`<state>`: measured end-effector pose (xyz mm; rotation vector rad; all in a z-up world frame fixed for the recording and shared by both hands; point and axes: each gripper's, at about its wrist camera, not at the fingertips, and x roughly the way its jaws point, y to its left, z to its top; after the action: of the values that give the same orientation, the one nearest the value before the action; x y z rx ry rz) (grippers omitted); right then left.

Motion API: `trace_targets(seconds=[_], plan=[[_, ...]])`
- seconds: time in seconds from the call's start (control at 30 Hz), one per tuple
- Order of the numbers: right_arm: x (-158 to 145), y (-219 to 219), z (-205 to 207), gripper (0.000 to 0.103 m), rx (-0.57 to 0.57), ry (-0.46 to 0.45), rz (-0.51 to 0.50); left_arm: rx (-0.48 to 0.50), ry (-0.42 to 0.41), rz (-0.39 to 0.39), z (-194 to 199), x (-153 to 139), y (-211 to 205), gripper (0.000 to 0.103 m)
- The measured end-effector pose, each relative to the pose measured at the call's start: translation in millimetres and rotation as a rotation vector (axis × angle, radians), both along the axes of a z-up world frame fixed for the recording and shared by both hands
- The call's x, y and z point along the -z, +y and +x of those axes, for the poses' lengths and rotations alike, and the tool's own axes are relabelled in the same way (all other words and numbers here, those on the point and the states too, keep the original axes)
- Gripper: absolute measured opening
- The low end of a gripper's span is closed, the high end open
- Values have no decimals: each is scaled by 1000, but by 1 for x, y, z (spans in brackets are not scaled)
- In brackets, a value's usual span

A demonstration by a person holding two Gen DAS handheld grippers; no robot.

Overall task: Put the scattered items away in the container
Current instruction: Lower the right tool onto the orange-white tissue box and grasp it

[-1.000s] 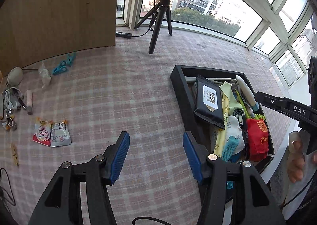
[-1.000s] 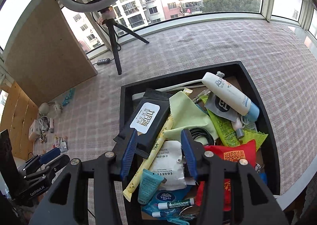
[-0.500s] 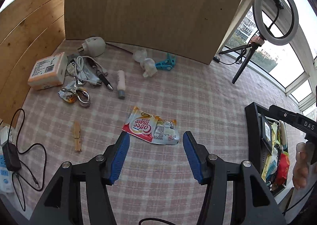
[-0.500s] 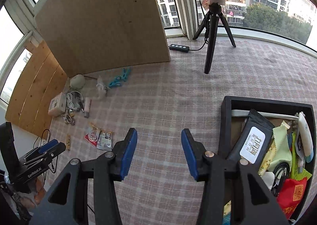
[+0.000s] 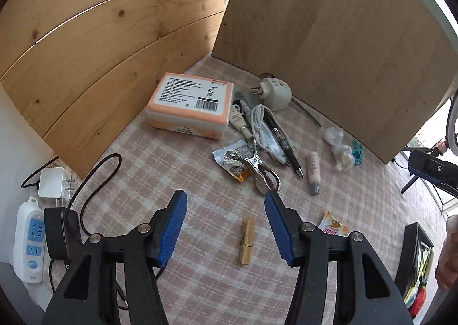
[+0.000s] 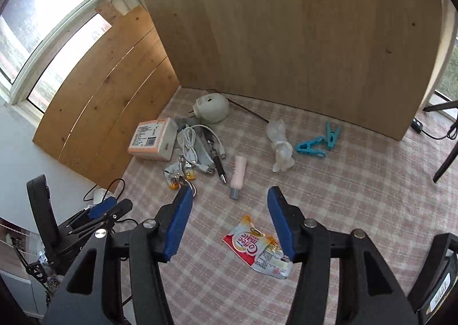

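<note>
Our left gripper hangs over the checked worktop with its fingers spread and nothing between them, the wooden clothespin lying flat just below the gap. Our right gripper has just been opening its fingers, and they stand wide and empty above the coffee creamer sachet. The container sits well apart at the right edge, already crowded. We judge the clothespin risky: it is thin and flat, so our fingers could skid over it or push it away. The sachet is limp and glossy and may slip out on the way across. Further back, the metal clip, pen and white cable overlap, so grabbing one could drag its neighbours along.
</note>
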<state>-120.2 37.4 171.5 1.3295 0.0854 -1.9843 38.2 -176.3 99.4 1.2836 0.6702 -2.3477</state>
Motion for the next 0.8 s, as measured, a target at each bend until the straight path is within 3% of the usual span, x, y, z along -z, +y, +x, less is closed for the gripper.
trace_targets(seconds=[0.2,0.4,0.63,0.8], plan=[[7,-118,-17,54,-219,22,32,-101,22,39,-6,19,-34,54],[40,-208,-36,54,-323,-19,85,-147,28,74,-21,40,-50,54],[86,-281,-62,54,-375,-89,116,-172,38,111,-39,61,-63,54],[106,-308,-66,54,-408,-117,129,-174,35,95,-50,68,-70,54]])
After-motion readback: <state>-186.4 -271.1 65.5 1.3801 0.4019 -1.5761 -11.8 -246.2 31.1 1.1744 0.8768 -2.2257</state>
